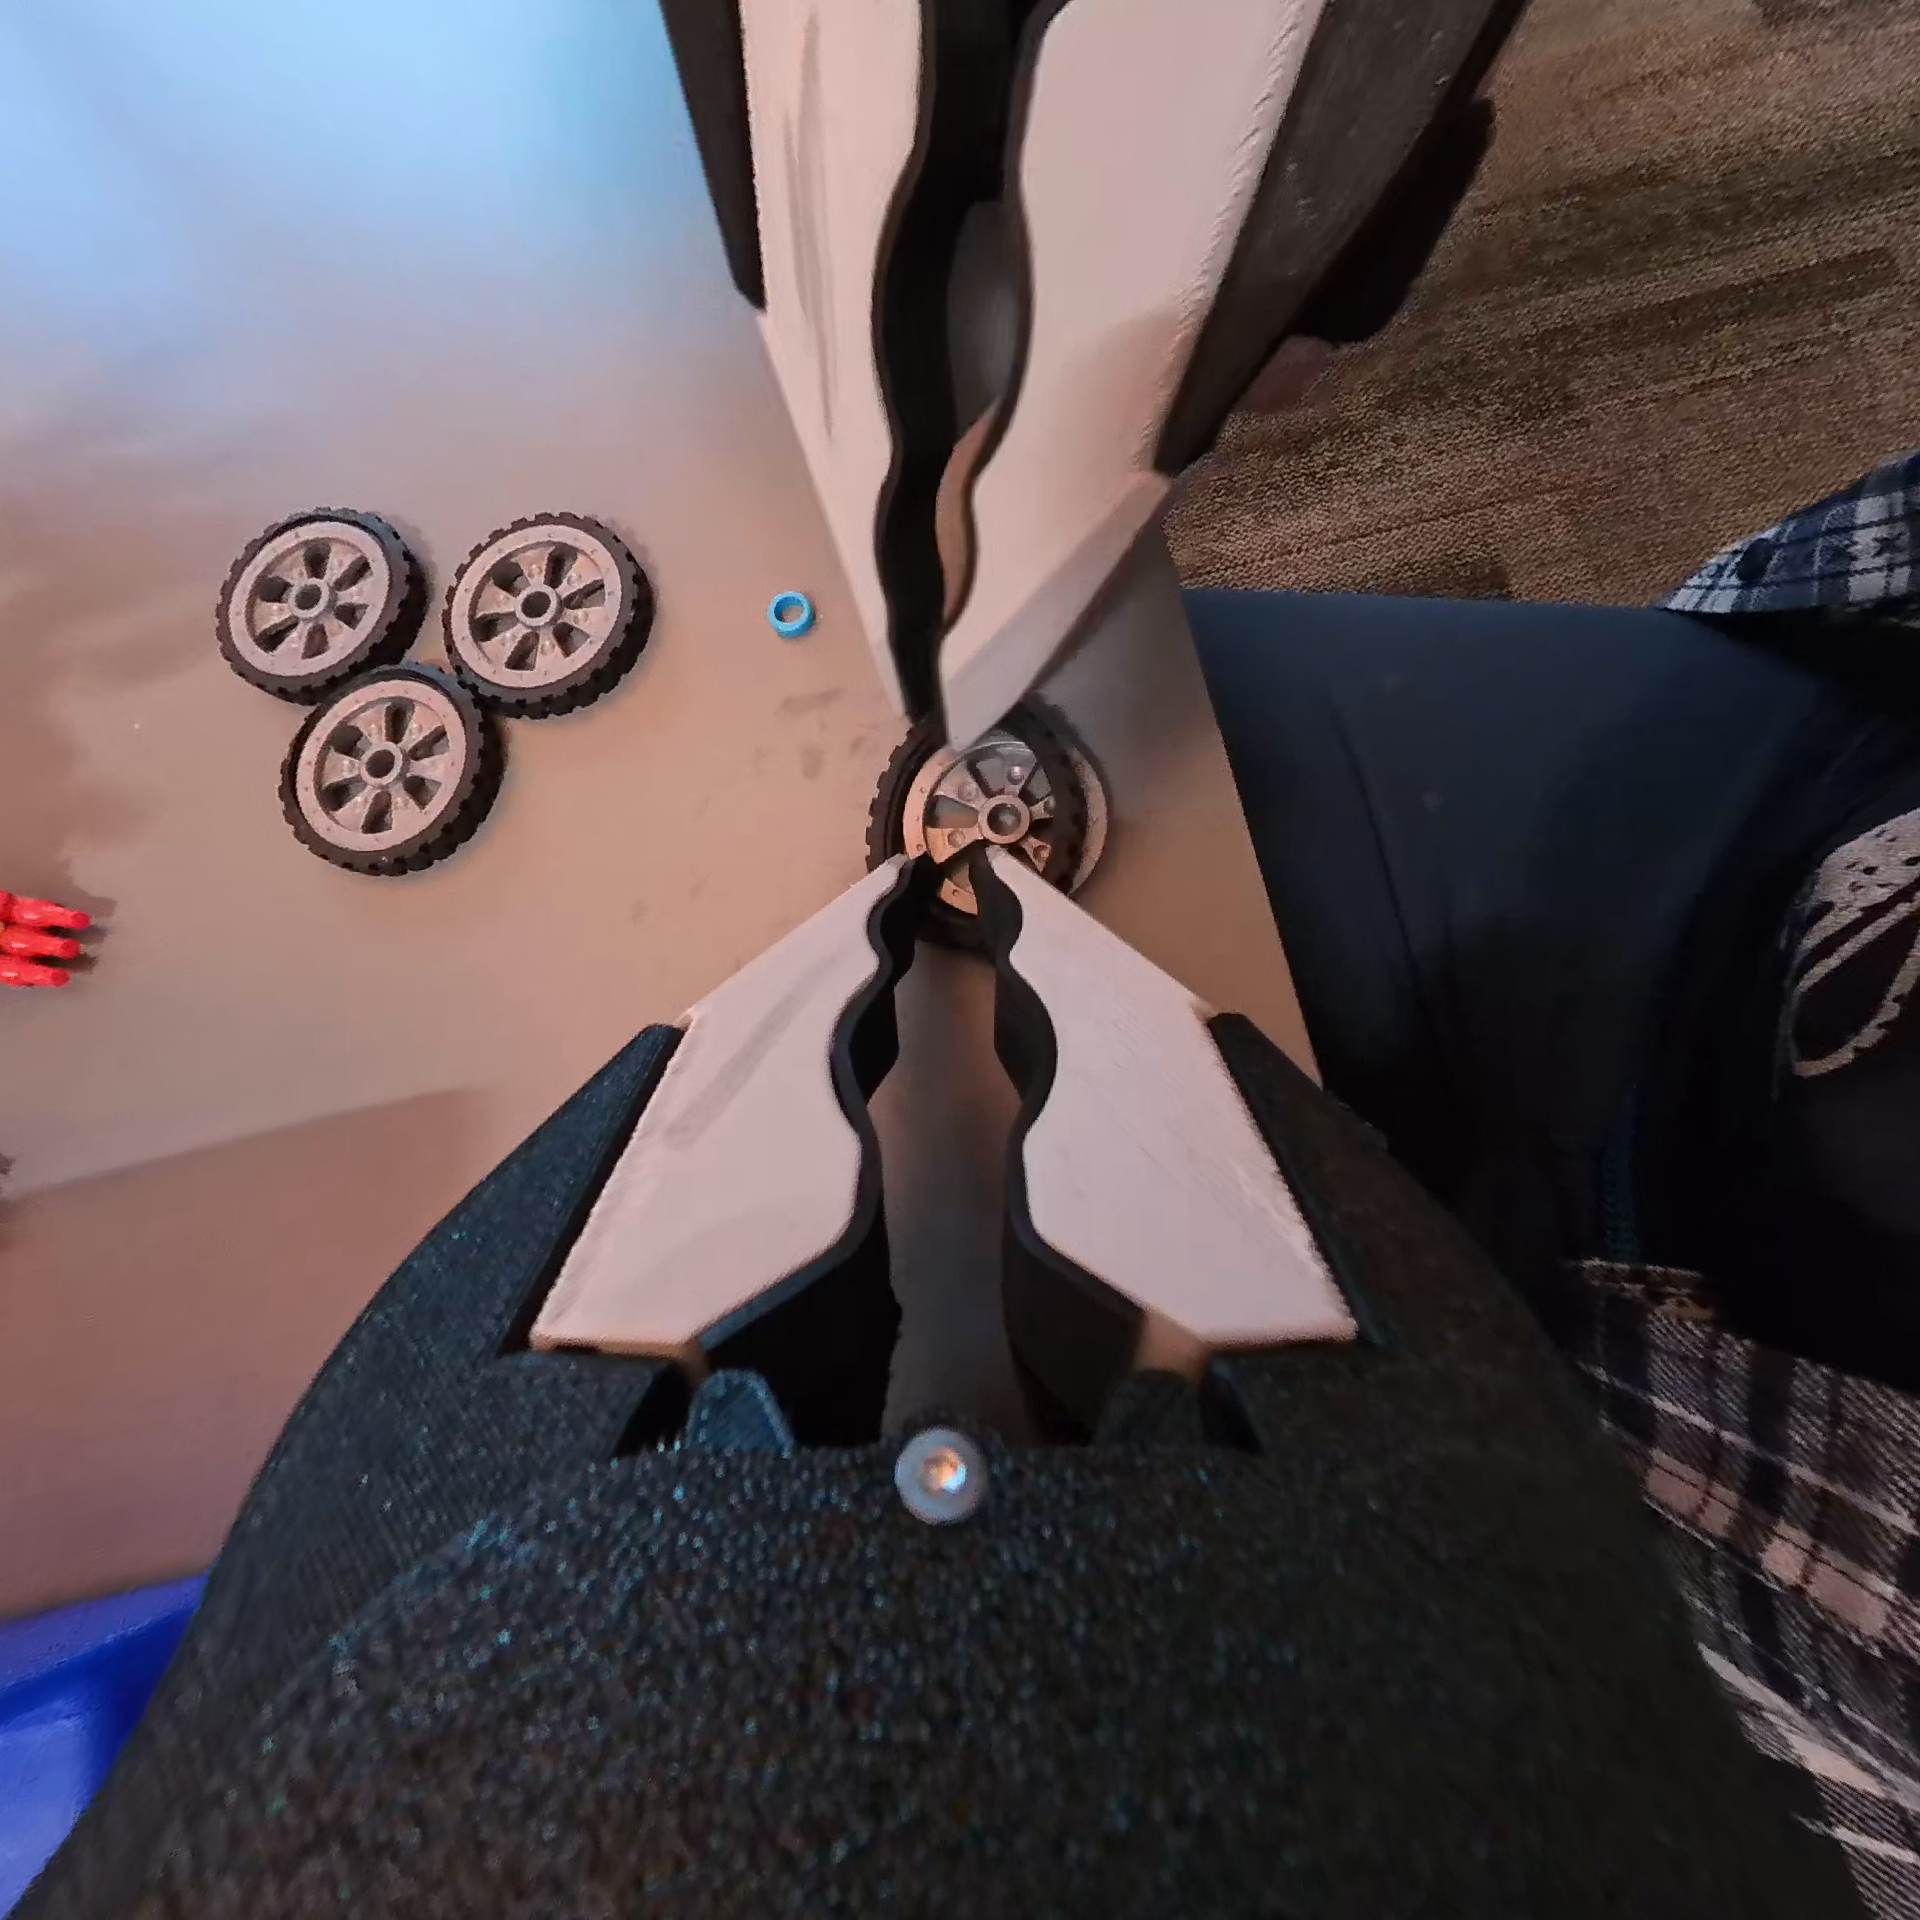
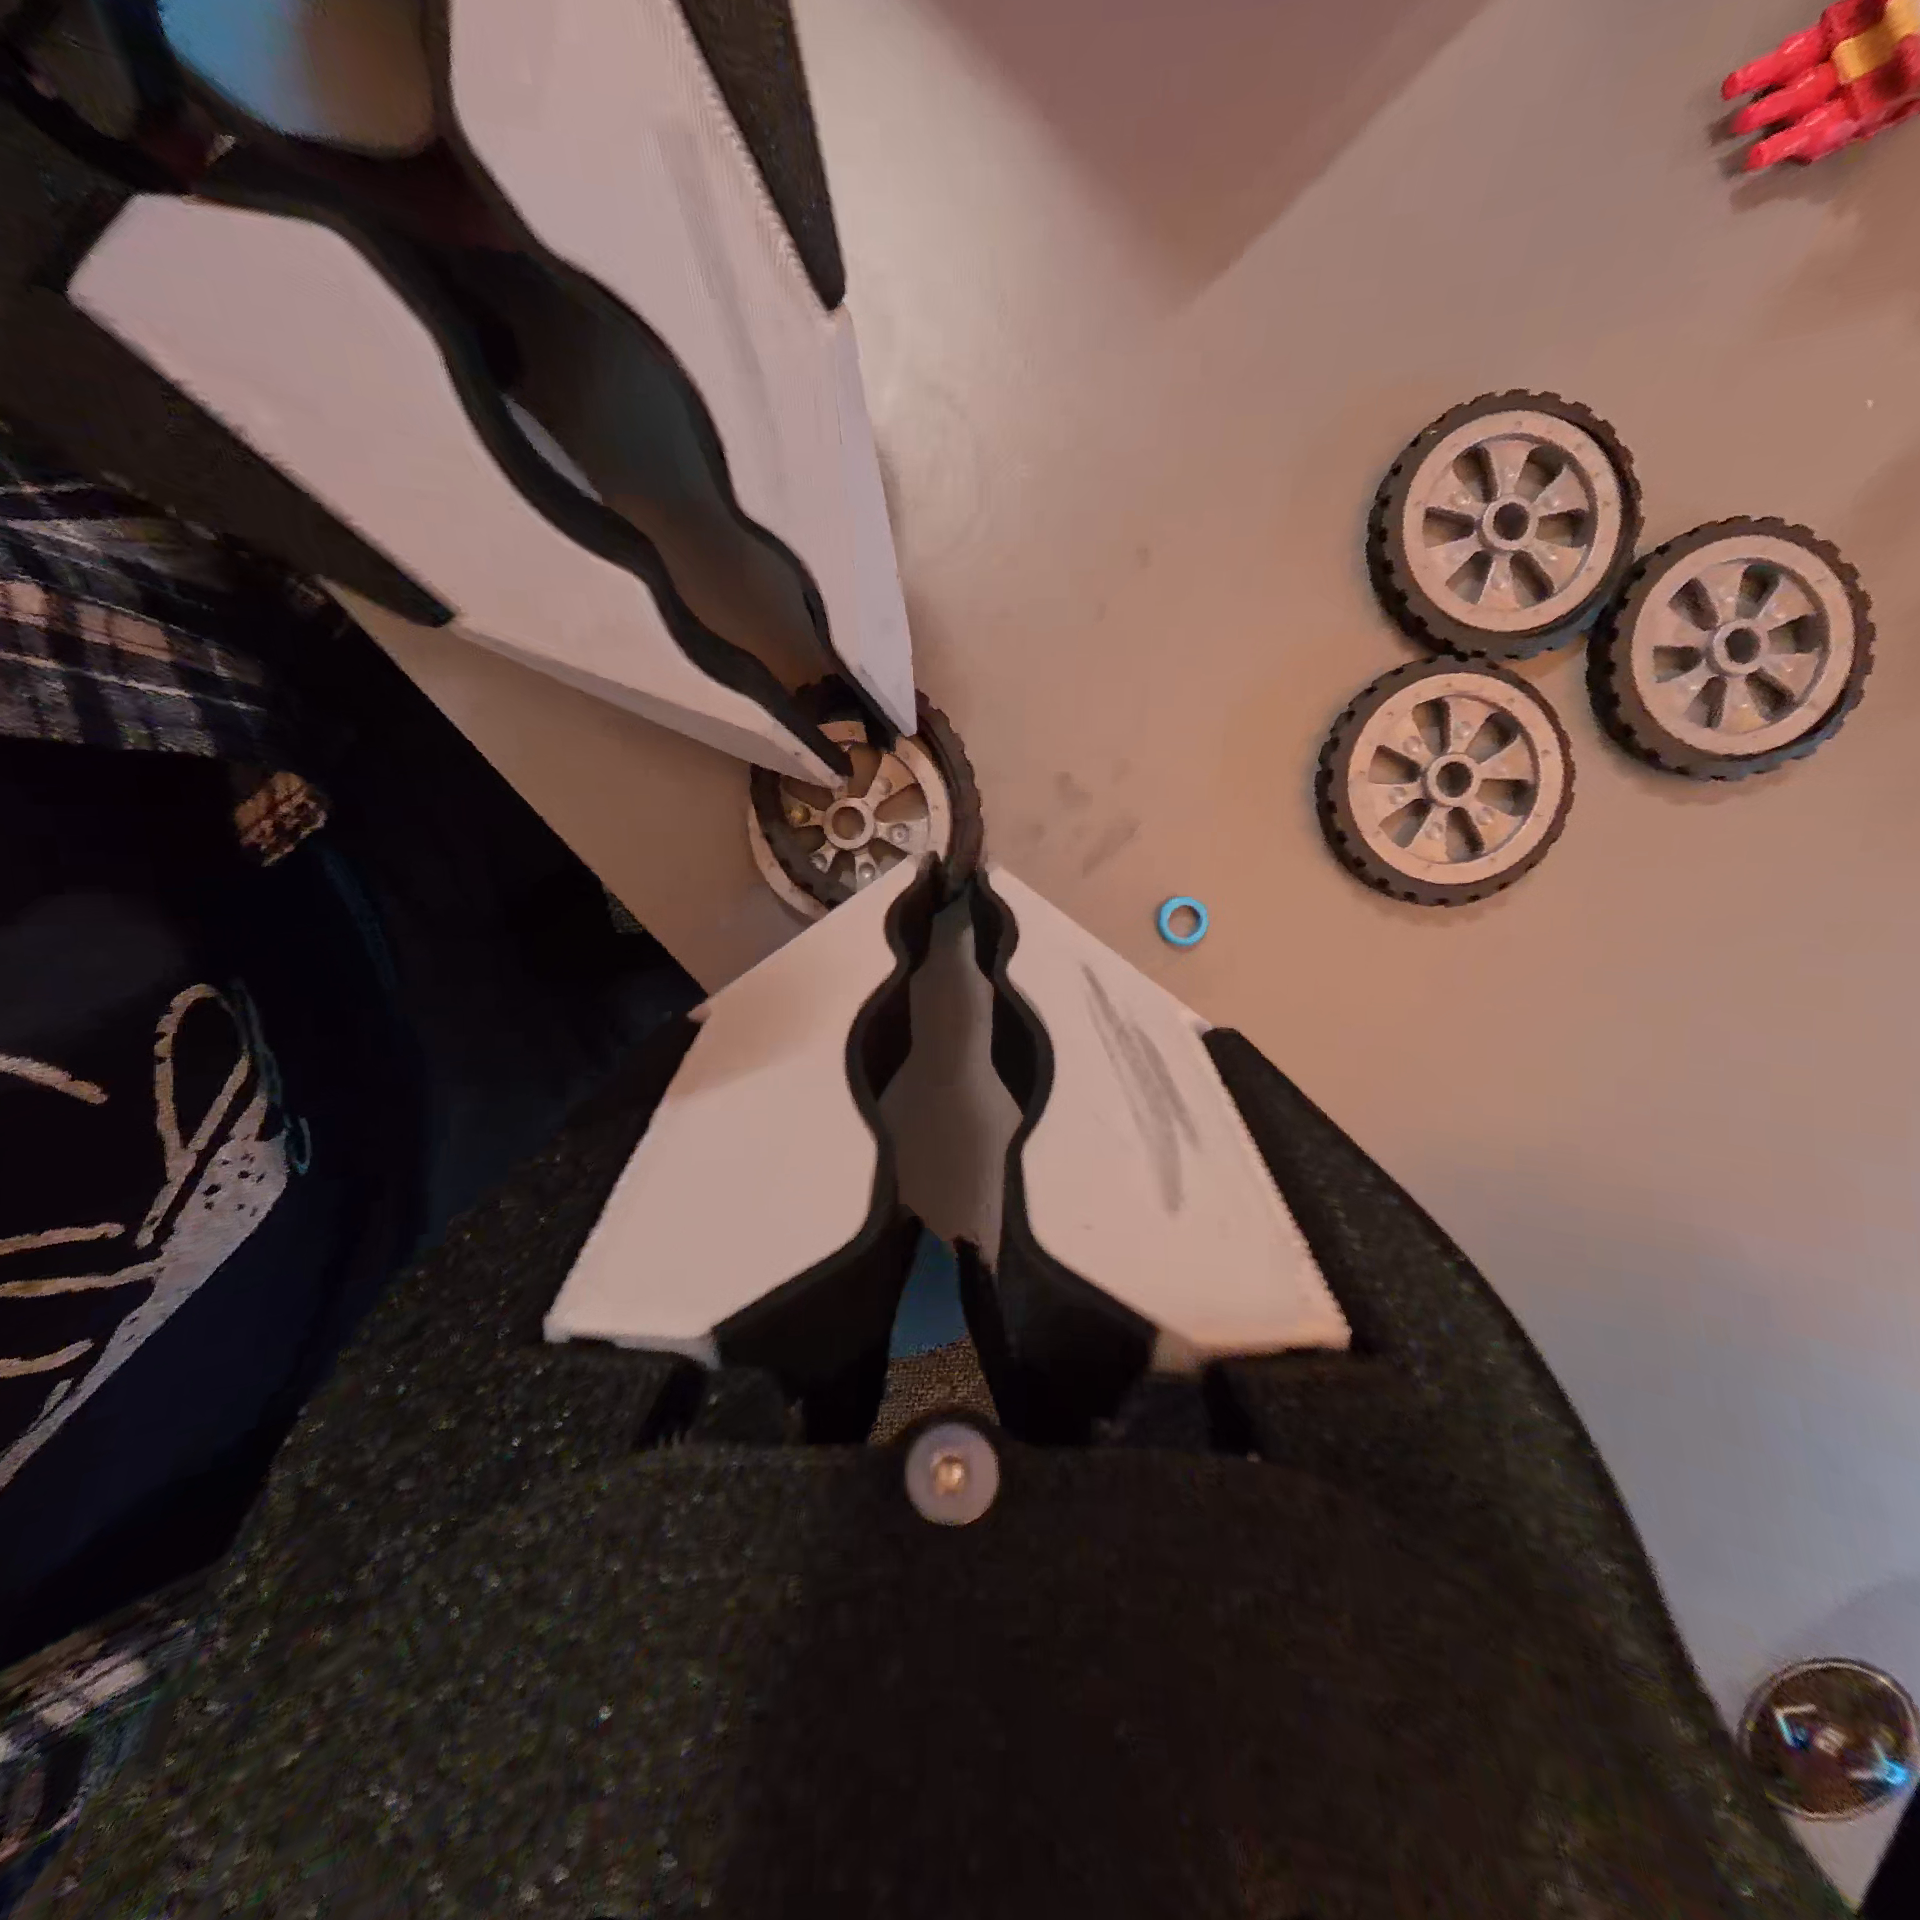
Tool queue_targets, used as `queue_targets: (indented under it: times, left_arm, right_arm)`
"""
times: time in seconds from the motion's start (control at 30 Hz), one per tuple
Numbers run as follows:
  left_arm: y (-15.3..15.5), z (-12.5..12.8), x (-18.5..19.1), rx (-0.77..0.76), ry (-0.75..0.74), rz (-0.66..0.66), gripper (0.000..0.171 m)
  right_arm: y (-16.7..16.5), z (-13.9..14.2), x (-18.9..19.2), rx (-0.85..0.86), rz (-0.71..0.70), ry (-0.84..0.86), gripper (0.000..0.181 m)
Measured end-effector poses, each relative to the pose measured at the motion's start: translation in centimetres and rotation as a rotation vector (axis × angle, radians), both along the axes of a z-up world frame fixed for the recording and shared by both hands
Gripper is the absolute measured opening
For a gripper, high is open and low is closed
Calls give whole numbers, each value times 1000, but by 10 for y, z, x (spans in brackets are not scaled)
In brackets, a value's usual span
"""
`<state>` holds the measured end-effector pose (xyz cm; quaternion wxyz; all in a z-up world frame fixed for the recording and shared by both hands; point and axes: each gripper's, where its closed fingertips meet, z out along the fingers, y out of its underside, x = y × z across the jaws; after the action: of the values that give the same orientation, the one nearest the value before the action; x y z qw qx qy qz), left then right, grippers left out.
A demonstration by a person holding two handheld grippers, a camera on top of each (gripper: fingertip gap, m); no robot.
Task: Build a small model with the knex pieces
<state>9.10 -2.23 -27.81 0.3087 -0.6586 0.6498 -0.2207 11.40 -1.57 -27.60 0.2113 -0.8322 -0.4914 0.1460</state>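
A small toy wheel (image 1: 992,816) with a grey spoked hub and a black tyre is held between both grippers, over the tan table's edge. My left gripper (image 1: 945,868) is shut on the wheel's near rim. My right gripper (image 1: 940,722) comes in from above and pinches the opposite side. In the right wrist view the wheel (image 2: 847,821) sits just ahead of my right gripper (image 2: 948,883), which is shut on its black tyre. The left gripper (image 2: 857,753) grips the hub's upper left edge there.
Three more wheels (image 1: 384,769) (image 2: 1507,530) lie flat in a cluster on the table (image 1: 623,935). A small blue ring (image 1: 792,615) (image 2: 1181,922) lies between them and the grippers. A red toy (image 2: 1829,94), a shiny round object (image 2: 1829,1756) and a person's dark clothing (image 1: 1507,935) border the area. Left and right tips are no more than a few centimetres apart.
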Motion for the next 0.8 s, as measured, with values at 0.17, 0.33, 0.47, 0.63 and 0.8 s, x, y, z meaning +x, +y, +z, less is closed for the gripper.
queue_targets:
  times: [0.17,0.33,0.47,0.63,0.8]
  left_arm:
    - [0,0,0,-2,6,-8,10]
    - [0,0,0,-3,10,-14,10]
    - [0,0,0,-4,4,-16,10]
    - [0,0,0,-9,1,-18,10]
    - [0,0,0,-17,-3,-20,11]
  right_arm:
    - [-4,1,1,3,15,24,8]
    - [-6,2,2,-17,2,54,9]
    - [-6,3,2,-27,-27,93,10]
    - [-4,4,4,14,-97,128,12]
    - [7,5,29,202,-185,15,6]
